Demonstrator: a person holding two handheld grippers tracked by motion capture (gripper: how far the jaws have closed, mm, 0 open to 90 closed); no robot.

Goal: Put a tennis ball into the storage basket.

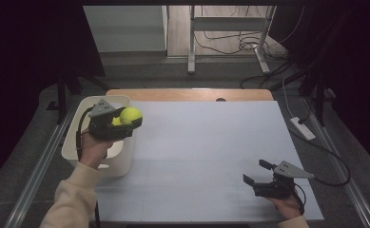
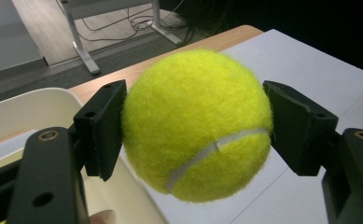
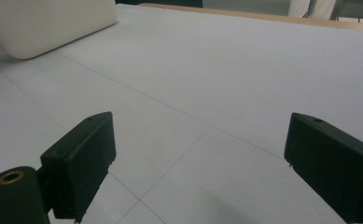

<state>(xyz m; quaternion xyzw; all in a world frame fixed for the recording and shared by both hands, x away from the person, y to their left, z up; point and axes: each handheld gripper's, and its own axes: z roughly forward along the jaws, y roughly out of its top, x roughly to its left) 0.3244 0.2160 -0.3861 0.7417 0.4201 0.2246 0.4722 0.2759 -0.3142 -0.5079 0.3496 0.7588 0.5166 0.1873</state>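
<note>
White-topped table [image 1: 206, 156], 1 cream bin [image 1: 78, 142] at its left edge

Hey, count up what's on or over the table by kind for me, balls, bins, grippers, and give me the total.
Tennis ball: 1, yellow, clamped in the left gripper
White bin: 1, at the table's left edge
Grippers: 2, the left gripper and the right gripper, whose jaws are open with nothing between them
Total: 4
</note>
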